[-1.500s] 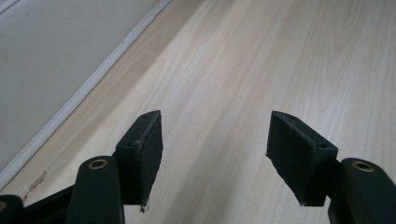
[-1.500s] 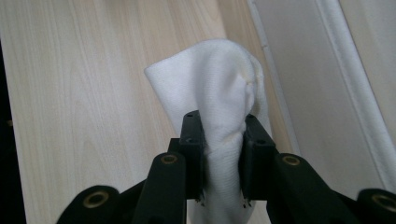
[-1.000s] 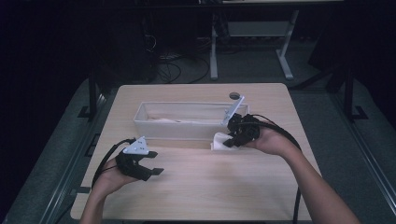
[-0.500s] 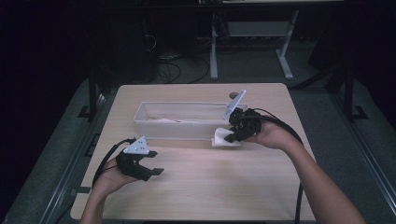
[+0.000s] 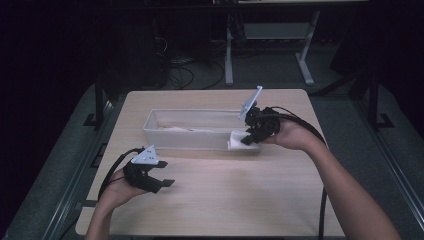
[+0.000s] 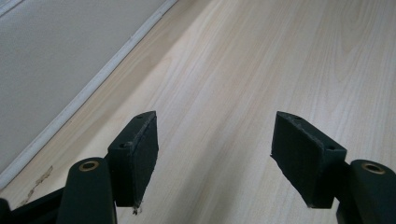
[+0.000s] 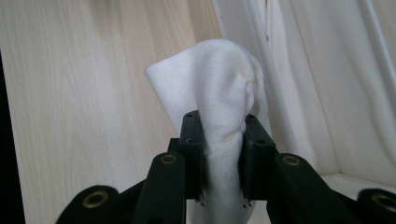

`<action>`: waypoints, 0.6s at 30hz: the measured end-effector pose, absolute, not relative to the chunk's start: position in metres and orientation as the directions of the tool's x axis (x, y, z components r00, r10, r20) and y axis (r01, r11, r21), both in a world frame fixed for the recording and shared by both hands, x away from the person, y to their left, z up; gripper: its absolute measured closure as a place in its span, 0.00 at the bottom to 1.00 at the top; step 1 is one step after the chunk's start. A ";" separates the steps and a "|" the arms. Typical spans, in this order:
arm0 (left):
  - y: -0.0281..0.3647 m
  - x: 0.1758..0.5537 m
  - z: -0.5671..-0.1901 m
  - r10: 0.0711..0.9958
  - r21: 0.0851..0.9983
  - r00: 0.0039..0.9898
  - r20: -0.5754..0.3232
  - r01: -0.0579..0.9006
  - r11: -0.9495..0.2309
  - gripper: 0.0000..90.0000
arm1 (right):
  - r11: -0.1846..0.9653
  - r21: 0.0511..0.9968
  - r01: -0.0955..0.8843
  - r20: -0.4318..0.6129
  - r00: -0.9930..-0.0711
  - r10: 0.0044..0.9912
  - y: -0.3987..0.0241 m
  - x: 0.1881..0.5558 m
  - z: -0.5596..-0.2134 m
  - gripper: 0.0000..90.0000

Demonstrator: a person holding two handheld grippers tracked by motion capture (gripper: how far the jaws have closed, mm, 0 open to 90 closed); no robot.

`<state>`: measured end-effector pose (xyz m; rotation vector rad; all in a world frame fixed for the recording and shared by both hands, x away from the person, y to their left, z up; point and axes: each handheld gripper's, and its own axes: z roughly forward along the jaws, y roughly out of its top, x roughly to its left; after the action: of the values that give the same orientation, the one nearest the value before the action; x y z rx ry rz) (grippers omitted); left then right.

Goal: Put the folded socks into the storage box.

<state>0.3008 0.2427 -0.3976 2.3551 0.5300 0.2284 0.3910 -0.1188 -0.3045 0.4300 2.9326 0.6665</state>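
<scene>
Right now: white sock (image 7: 219,88) pinched between right gripper (image 7: 219,140) jaws, bunched, just outside right end of white bin (image 5: 190,140), over wood table (image 5: 240,200). More white cloth (image 5: 185,129) inside bin. Left gripper (image 6: 215,154) spread wide, nothing between jaws, low over table, well apart from sock.

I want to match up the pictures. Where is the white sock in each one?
High view: white sock right of middle, pinched by the right gripper beside the white bin.
Right gripper view: middle, squeezed between the jaws.
Left gripper view: wooden table and bin wall there.
Shared landmark: the white bin.
</scene>
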 end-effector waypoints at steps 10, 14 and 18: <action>0.244 0.299 -0.397 0.439 0.679 0.898 0.014 0.314 -0.664 0.35 | 0.864 0.437 0.250 -0.051 -0.952 0.302 -0.121 0.400 -0.295 0.82; 0.246 0.298 -0.397 0.445 0.683 0.895 0.012 0.318 -0.658 0.35 | 0.863 0.432 0.262 -0.051 -0.948 0.314 -0.124 0.405 -0.293 0.82; 0.247 0.298 -0.397 0.450 0.684 0.893 0.011 0.321 -0.655 0.35 | 0.863 0.429 0.268 -0.056 -0.945 0.321 -0.125 0.410 -0.289 0.82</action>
<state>0.2980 0.2466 -0.3968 2.3368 0.5502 0.2331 0.4099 -0.1253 -0.2889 0.4625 2.9102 0.6433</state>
